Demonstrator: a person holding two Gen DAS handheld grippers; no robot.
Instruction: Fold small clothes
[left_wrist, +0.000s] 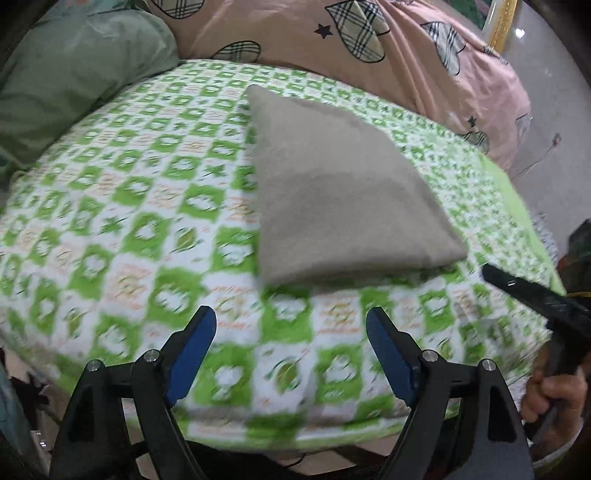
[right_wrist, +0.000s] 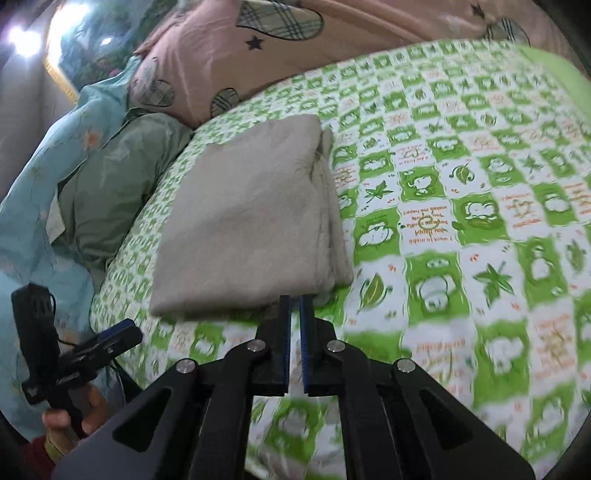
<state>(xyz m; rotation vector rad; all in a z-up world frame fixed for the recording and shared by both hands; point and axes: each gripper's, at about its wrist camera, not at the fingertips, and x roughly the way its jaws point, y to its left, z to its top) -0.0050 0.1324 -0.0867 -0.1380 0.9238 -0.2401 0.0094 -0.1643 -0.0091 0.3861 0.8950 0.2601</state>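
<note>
A beige cloth (left_wrist: 332, 184) lies folded into a thick rectangle on the green-and-white checked bed sheet (left_wrist: 129, 221). My left gripper (left_wrist: 291, 317) hovers just short of the cloth's near edge, jaws spread wide with nothing between the blue pads. In the right wrist view the same folded cloth (right_wrist: 251, 221) shows its stacked layers along its right side. My right gripper (right_wrist: 294, 299) sits at the cloth's near right corner, its pads a narrow slit apart and holding nothing. Each hand-held gripper also appears at the edge of the other's view.
A pink quilt with plaid hearts (left_wrist: 369, 37) is bunched at the far side of the bed. A green pillow (left_wrist: 74, 81) and a light blue floral cover (right_wrist: 40, 177) lie beside the sheet. The mattress edge (left_wrist: 258, 435) runs just below my left gripper.
</note>
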